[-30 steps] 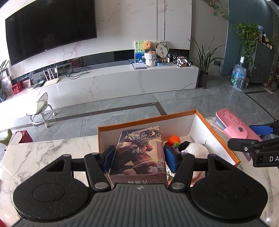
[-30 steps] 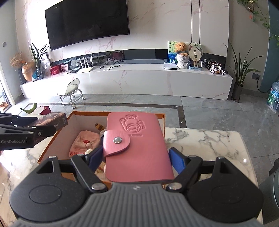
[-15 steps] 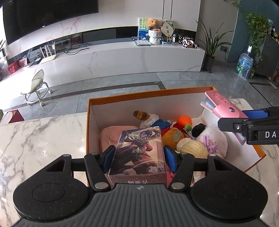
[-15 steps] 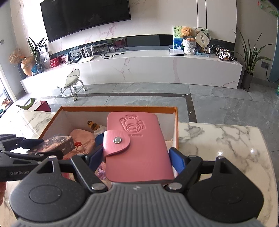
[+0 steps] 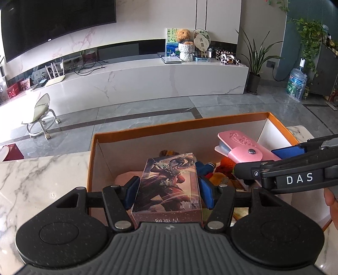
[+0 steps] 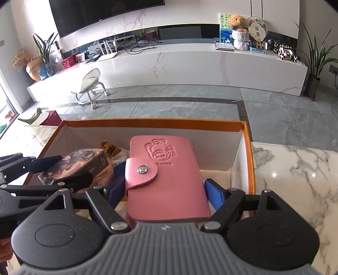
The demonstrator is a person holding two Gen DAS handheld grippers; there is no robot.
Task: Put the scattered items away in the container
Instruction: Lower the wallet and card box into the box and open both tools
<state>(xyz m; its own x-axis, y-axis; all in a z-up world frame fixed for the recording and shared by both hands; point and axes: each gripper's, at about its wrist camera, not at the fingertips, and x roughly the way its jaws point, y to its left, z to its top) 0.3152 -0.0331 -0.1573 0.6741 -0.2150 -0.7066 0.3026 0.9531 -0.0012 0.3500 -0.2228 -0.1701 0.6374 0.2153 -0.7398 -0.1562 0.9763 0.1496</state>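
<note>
Over the orange box (image 5: pixel 211 121) at frame centre, my L gripper (image 5: pixel 168 191) clamps the card box (image 5: pixel 169 179) w/ long axis pointing away, my R gripper (image 6: pixel 163 193) pinches the pink wallet (image 6: pixel 166 179) at right, both above the toys (image 5: pixel 224 169) inside.

Ahead of you: a marble-veined wall (image 6: pixel 190 12) carrying a dark television (image 5: pixel 52 23), a long white console (image 6: pixel 190 63) beneath, grey tiled floor (image 5: pixel 232 105), a small wheeled stool (image 6: pixel 90 84), and potted plants (image 5: pixel 255 61) at the right.

"DAS" stands in white on the right tongs (image 5: pixel 291 156).
</note>
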